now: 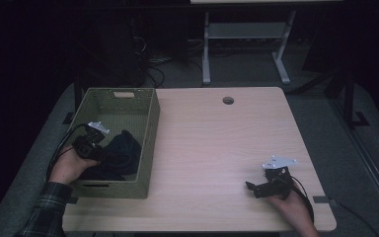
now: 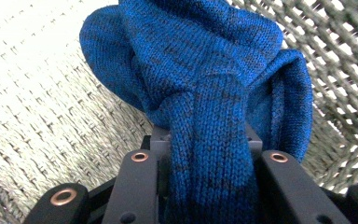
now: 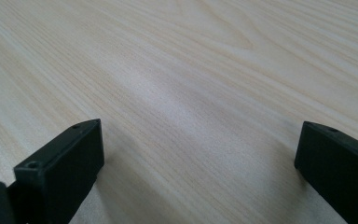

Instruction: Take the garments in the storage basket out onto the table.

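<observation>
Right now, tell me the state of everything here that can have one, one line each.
Left gripper: inside the basket, jaws shut on the blue knit cloth.
Right gripper: jaws wide open, holding nothing, low over the table.
Blue knit cloth: bunched up, pinched between the left jaws.
Woven basket: upright, open-topped, cloth inside.
Table: bare wood apart from the basket.

The basket (image 1: pixel 150 143) walls hem in the left side, with the blue knit (image 1: pixel 123 150) bunched inside; the rest of the table (image 1: pixel 217 148) lies open.
</observation>
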`<state>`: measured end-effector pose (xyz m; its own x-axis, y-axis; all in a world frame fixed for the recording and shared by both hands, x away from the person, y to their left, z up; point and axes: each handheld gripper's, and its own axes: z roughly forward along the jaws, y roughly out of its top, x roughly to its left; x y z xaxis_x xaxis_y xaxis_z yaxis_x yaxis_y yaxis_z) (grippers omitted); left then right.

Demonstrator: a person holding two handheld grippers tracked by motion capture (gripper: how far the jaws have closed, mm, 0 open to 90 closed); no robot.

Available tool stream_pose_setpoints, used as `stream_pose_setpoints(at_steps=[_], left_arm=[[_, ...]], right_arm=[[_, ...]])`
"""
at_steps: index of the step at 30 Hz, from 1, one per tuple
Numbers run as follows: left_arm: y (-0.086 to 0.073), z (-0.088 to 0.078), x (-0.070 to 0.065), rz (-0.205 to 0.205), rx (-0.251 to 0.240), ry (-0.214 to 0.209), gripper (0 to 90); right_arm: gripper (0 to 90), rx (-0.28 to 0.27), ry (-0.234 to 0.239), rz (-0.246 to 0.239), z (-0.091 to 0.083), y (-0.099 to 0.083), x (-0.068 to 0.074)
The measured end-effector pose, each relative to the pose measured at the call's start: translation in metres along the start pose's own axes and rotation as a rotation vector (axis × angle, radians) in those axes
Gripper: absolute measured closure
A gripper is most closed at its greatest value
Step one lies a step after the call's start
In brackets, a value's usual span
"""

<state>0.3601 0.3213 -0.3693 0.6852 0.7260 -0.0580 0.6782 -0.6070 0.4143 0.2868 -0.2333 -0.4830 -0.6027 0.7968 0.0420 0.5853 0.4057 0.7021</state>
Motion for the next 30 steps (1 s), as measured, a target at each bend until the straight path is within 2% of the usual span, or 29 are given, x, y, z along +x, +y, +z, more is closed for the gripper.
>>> stream_pose_setpoints(at_steps=[4,9,16,23,30], left_arm=[[0.003,-0.006,-0.002,-0.016,-0.012,-0.005,69.2],[0.007,-0.014,-0.002,-0.014,-0.019,-0.014,69.5],[0.014,-0.025,-0.002,-0.009,-0.039,-0.001,70.0],[0.022,-0.044,0.002,-0.014,-0.069,0.009,70.3],[0.032,-0.064,0.001,-0.003,-0.098,0.041,70.7]], right_arm=[[1.0,0.0,0.0,0.001,0.0,0.0,0.0],[1.0,0.0,0.0,0.001,0.0,0.0,0.0],[1.0,0.001,0.0,0.001,0.0,0.0,0.0],[1.0,0.0,0.0,0.0,0.0,0.0,0.0],[1.0,0.0,0.0,0.0,0.0,0.0,0.0]])
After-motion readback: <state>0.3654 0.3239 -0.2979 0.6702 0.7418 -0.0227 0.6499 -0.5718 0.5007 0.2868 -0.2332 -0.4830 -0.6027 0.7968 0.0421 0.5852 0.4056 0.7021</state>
